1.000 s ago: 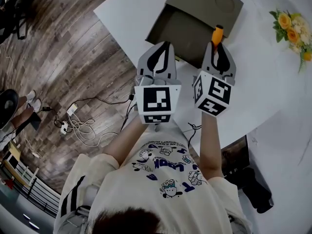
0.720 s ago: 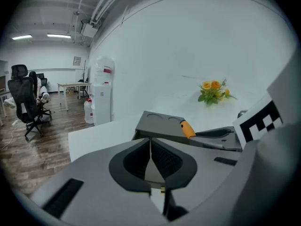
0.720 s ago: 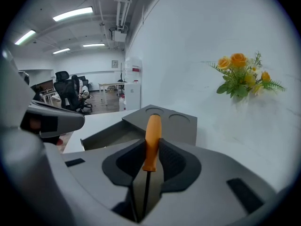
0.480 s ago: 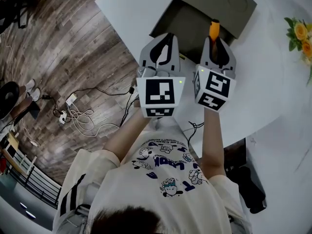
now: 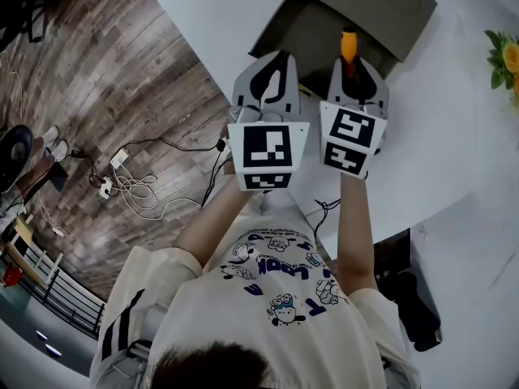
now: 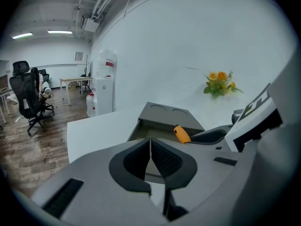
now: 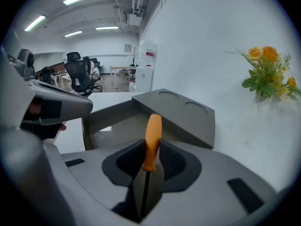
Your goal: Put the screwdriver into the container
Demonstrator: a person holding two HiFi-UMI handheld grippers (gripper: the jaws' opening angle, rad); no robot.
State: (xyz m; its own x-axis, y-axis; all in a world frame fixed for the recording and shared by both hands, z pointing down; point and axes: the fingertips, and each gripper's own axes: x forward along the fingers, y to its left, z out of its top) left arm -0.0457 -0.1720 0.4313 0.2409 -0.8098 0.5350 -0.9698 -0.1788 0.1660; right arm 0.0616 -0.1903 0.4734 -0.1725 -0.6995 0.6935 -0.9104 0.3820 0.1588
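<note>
My right gripper (image 5: 351,65) (image 7: 151,160) is shut on a screwdriver (image 7: 151,142) with an orange handle (image 5: 348,44) and a dark shaft. The handle sticks out past the jaws, over the open grey container (image 5: 312,43) (image 7: 117,121) on the white table (image 5: 235,23). The container's lid (image 5: 381,6) with two round dents lies folded back at its far side. My left gripper (image 5: 268,75) (image 6: 150,157) hovers just left of the right one at the container's near edge, its jaws shut with nothing between them. The orange handle (image 6: 181,133) also shows in the left gripper view.
A bunch of yellow and orange flowers (image 5: 507,55) (image 7: 268,74) stands on the table at the far right. Left of the table is wooden floor with cables and a power strip (image 5: 122,189). Office chairs (image 6: 26,102) stand farther off.
Both grippers have moved forward and down toward the container, the right one more. The right gripper has rolled, so its marker cube now faces up more squarely. The screwdriver stays clamped.
</note>
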